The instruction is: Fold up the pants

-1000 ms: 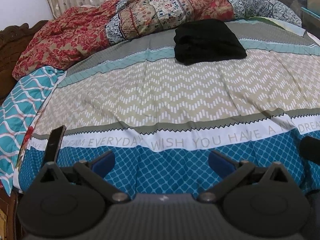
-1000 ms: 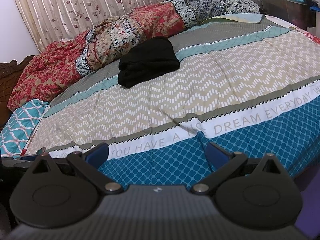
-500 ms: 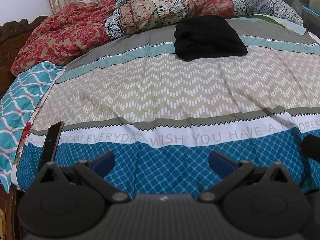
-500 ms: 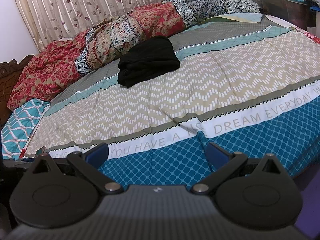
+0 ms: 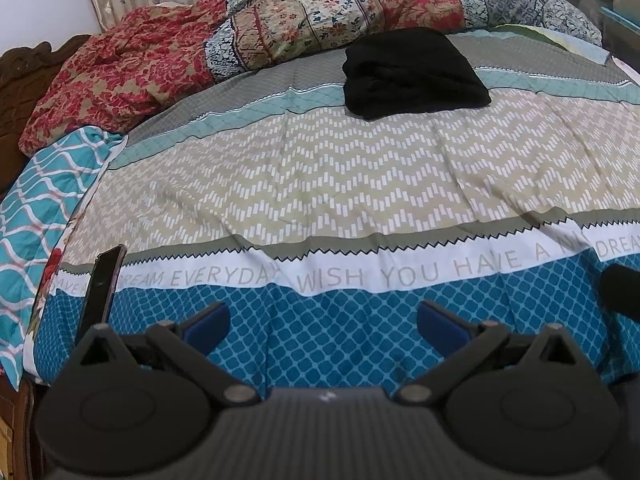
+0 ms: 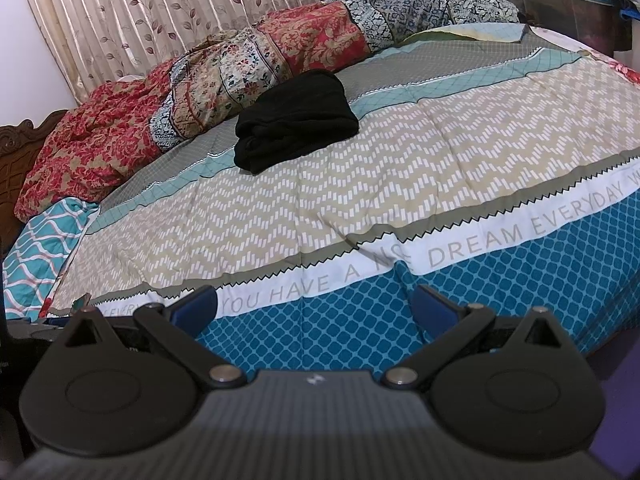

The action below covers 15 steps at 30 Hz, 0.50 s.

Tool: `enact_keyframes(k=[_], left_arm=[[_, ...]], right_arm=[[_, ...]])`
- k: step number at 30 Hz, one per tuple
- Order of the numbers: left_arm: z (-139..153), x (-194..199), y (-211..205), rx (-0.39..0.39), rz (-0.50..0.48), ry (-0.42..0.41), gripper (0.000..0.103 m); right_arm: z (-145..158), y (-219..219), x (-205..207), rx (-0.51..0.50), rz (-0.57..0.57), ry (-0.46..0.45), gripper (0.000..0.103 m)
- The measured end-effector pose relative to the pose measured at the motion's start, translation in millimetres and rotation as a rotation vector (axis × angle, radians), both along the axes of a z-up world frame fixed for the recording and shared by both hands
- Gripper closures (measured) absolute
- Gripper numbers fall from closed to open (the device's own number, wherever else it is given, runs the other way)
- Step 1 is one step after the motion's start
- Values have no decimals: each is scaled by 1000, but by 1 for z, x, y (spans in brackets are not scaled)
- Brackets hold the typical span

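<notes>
Each gripper, left gripper (image 5: 323, 317) and right gripper (image 6: 314, 302), has a ribbed grey body, matt black round housings, black linkage arms with silver pivot screws, blue finger pads (image 5: 208, 319).

A white band (image 5: 360, 276) across the bedspread (image 5: 320, 168), near the front edge of the bed, carries grey capitals. In the left wrist view they read "DREAM EVERYDAY WISH YOU HAVE A", then a creased word and "DREA". In the right wrist view the legible part is "YOU HAVE A", the creased word, "DREAM EVERYDAY".
</notes>
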<state>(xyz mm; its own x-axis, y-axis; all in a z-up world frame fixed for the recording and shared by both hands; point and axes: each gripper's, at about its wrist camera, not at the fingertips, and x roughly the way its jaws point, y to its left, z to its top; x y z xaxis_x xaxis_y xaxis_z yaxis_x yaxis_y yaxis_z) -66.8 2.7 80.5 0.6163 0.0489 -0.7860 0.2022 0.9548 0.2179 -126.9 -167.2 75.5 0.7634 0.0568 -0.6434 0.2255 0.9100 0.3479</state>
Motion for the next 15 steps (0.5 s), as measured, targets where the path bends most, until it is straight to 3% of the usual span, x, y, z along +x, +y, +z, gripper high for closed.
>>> enact_keyframes(k=[15], left_arm=[[-5,-1,-1,-2,-25,22,0]], right_arm=[[-1,-3,0,-1,0,1,0]])
